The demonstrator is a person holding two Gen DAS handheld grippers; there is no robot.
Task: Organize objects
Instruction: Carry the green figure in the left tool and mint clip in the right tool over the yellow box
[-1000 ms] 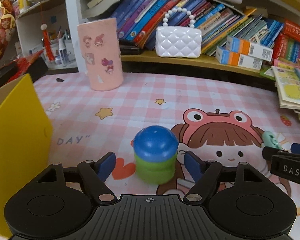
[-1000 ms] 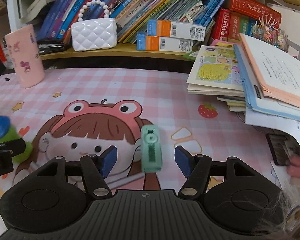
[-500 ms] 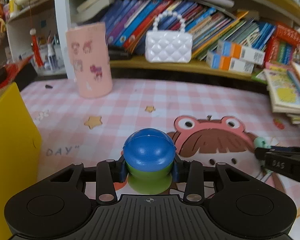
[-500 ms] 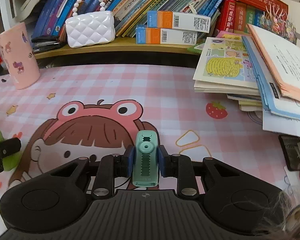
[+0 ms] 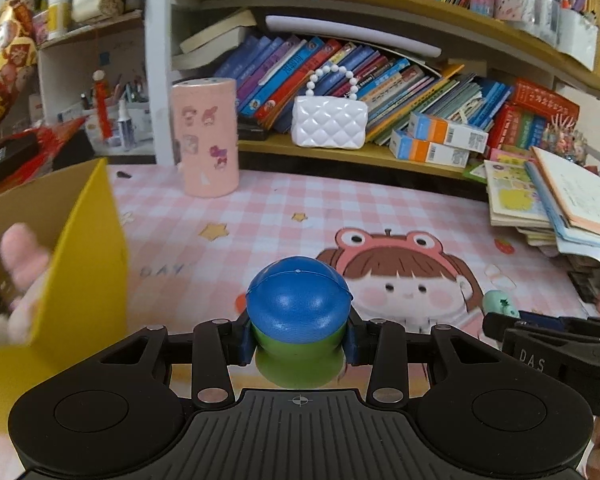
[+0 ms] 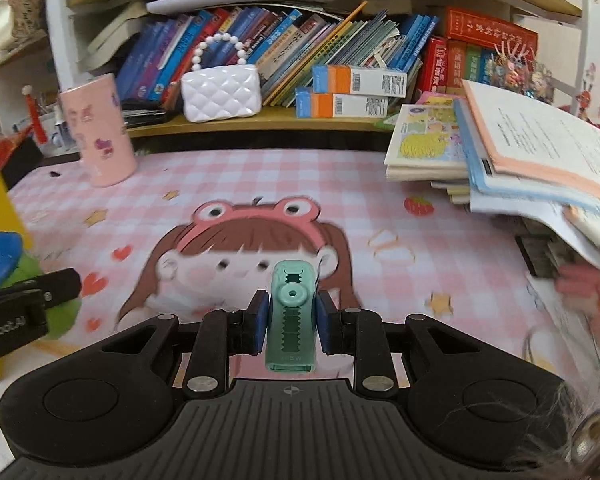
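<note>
**Both toys gripped and lifted**

Since a second ago both my grippers have gone from wide open to clamped, and both views have risen off the mat.

Left wrist: my left gripper [image 5: 298, 338] pinches the blue-capped toy [image 5: 298, 308] at its green neck, clear of the mat [image 5: 260, 216], with the yellow box [image 5: 80, 264] just to its left.

Right wrist: my right gripper [image 6: 290, 322] squeezes the mint clip [image 6: 290, 316] upright between the pads. Picking is done, I judge; the box looks the likely drop.
</note>
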